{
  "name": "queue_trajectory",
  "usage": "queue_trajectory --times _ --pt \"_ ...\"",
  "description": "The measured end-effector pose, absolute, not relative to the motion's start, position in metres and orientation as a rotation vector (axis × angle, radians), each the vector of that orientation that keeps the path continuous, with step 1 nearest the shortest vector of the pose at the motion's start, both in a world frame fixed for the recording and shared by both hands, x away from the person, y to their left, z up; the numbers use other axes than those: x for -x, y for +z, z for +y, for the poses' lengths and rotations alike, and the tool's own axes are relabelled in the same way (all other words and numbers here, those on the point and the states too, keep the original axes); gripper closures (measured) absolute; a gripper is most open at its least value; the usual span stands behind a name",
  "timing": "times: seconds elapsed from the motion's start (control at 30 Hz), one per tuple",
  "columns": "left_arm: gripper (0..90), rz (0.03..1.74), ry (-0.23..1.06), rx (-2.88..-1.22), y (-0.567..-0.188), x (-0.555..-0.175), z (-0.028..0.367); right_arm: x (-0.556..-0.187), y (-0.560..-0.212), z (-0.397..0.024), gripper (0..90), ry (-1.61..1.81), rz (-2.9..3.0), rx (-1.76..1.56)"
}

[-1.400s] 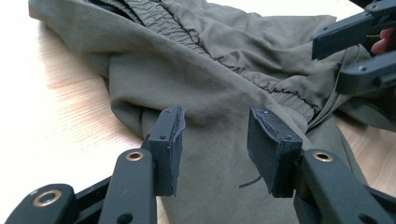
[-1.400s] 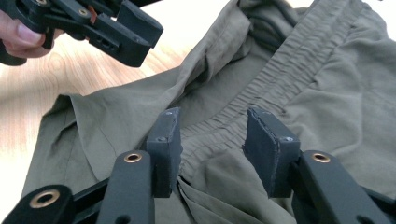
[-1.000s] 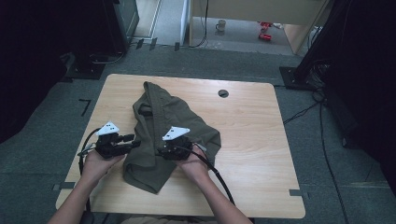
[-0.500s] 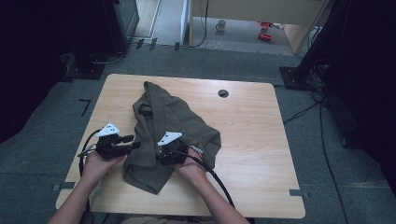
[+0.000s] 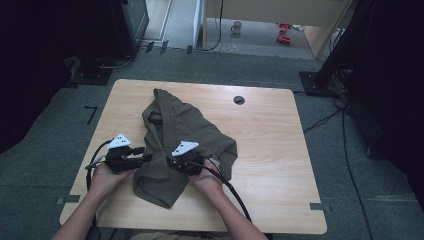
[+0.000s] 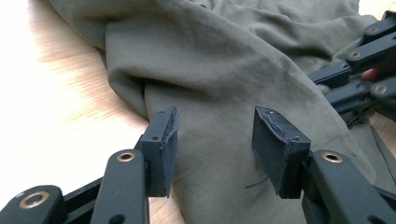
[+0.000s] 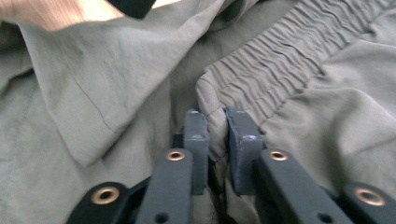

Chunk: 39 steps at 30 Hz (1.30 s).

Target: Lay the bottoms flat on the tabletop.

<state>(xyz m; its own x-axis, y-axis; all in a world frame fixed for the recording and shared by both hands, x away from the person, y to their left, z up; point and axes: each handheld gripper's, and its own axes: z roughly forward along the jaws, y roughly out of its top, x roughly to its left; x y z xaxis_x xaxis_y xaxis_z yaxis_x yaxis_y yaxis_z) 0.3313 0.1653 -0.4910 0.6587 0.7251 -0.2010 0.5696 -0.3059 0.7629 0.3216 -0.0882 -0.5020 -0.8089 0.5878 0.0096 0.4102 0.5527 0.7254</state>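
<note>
Your right gripper (image 7: 217, 140) had just clenched the crumpled olive-green cloth garment's (image 5: 175, 135) elastic hem; left gripper (image 6: 215, 144) gaped, released, at nine o'clock. Pinch that edge too before lifting.

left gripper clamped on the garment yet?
No: in the left gripper view the left gripper has its jaws apart, with the olive garment lying between them, unpinched.

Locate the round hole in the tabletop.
In the high view, the round hole sits near the table's far edge, right of centre, beyond the olive garment.
</note>
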Motion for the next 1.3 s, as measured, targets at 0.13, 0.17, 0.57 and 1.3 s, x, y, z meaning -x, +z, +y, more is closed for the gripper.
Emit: queue_trajectory --times 0.13,0.17,0.57,1.3 --pt "51.0 1.005 0.223 -2.002 -0.49 -0.331 0.165 -0.321 -0.495 -0.095 83.5 1.142 2.562 -0.889" --pt "51.0 1.002 0.221 -1.999 -0.49 -0.33 0.165 -0.319 -0.492 -0.097 83.5 1.148 2.566 -0.898" --pt "51.0 0.966 0.25 -1.928 -0.478 -0.324 0.162 -0.269 -0.493 -0.116 83.3 1.212 2.596 -0.848" --pt "48.6 0.928 0.27 -1.983 -0.477 -0.329 0.137 -0.306 -0.414 -0.166 83.0 1.308 2.405 -0.893"
